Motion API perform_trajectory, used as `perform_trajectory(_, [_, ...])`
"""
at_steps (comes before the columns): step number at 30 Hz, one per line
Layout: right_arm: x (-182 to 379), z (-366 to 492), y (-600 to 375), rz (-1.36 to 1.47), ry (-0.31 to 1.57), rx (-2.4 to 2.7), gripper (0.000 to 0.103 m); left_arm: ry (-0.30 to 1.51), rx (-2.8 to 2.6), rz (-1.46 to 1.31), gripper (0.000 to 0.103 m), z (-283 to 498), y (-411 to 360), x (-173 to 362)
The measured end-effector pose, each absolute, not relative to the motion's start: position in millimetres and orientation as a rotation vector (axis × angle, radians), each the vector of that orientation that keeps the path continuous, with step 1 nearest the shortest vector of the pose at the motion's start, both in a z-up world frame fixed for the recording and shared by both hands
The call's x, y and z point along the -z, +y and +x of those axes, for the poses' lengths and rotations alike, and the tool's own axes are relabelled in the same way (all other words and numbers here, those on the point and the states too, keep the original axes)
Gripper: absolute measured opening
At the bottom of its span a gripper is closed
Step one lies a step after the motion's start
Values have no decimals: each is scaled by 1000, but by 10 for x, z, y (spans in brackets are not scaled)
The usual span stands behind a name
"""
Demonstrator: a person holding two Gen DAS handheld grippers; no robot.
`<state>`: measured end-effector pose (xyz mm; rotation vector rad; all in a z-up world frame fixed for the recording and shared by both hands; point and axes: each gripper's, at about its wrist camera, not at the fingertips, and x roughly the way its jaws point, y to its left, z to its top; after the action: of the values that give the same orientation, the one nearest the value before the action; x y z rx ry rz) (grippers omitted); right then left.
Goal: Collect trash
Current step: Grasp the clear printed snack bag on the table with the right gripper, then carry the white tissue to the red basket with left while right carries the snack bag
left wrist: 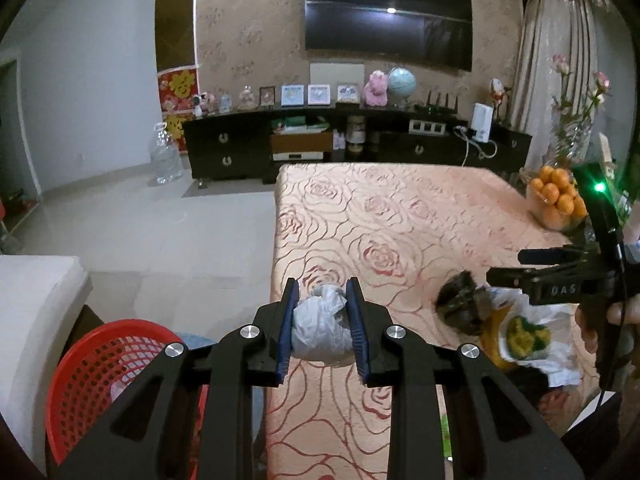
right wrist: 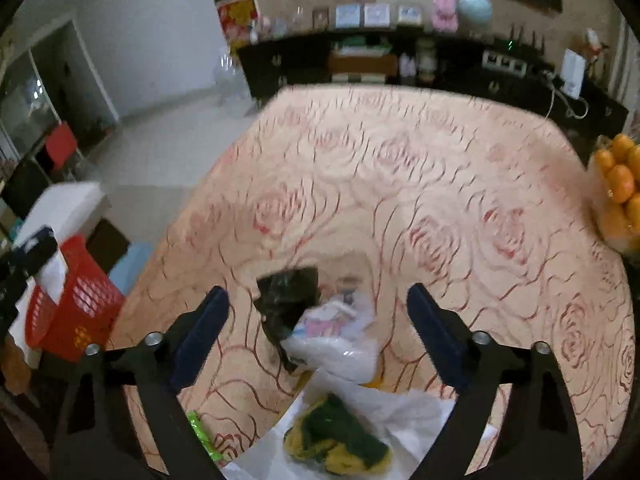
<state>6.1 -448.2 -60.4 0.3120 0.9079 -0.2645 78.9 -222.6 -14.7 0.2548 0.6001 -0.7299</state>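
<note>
My left gripper [left wrist: 322, 300] is shut on a crumpled white paper wad [left wrist: 320, 326], held above the left edge of the rose-patterned table [left wrist: 380, 216]. The red mesh basket [left wrist: 100, 376] stands on the floor below and to the left. My right gripper [right wrist: 318, 300] hangs open over a trash pile, touching nothing: a black crumpled wrapper [right wrist: 286, 300], a clear plastic bag [right wrist: 340, 340], a yellow-green sponge [right wrist: 336, 436] on white paper, and a green scrap [right wrist: 202, 434]. In the left wrist view the right gripper [left wrist: 508, 266] comes in from the right above the black wrapper [left wrist: 460, 304].
A bowl of oranges [left wrist: 556, 200] sits at the table's right edge. A dark TV cabinet [left wrist: 320, 140] runs along the far wall. A white seat [left wrist: 36, 292] stands left of the basket, with a water bottle [left wrist: 164, 156] on the tiled floor beyond.
</note>
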Motion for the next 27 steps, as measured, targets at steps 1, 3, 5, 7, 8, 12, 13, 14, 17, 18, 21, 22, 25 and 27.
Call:
perform_trajectory(1, [626,98,-4478,306,925,264,80,608,729,259,24,813,-2232,168])
perform_trajectory(3, [690,138,-4497,313,947,262,74,613,730,258,24,839,-2237,178])
perform_trajectory(5, [763,156,-4520,332,971,257,67,610,732,253,24,850,-2224,165])
perform_trajectory(7, [848,169,-4533,350,999,250,61,606,737,248,24,850,-2215,142])
perform_trajectory(8, [885,181,-4536,357,1009,245,57,604,738,248,24,844,-2220,134])
perform_trajectory(12, [944,199,-4484,336,1029,224,52,601,740,251,24,837,-2225,133])
perform_trajectory(13, [961,204,-4481,336,1033,221,51,603,739,250,24,835,-2229,133])
perform_trajectory(14, [975,210,-4477,332,1037,221,50,603,739,250,24,834,-2228,133])
perform_trajectory(17, [1010,211,-4474,331,1040,222,47,606,734,251,24,832,-2236,142])
perform_trajectory(18, [1003,195,-4477,335,1035,223,46,605,732,252,24,829,-2240,143])
perform_trajectory(21, [944,150,-4482,355,1006,208,44,603,731,254,24,832,-2242,144])
perform_trajectory(22, [913,134,-4480,357,996,204,44,603,731,253,24,834,-2242,144])
perform_trajectory(25, [745,52,-4431,351,936,185,44,599,729,251,24,847,-2244,140])
perform_trajectory(27, [596,-11,-4372,333,878,174,44,596,727,246,24,854,-2238,130])
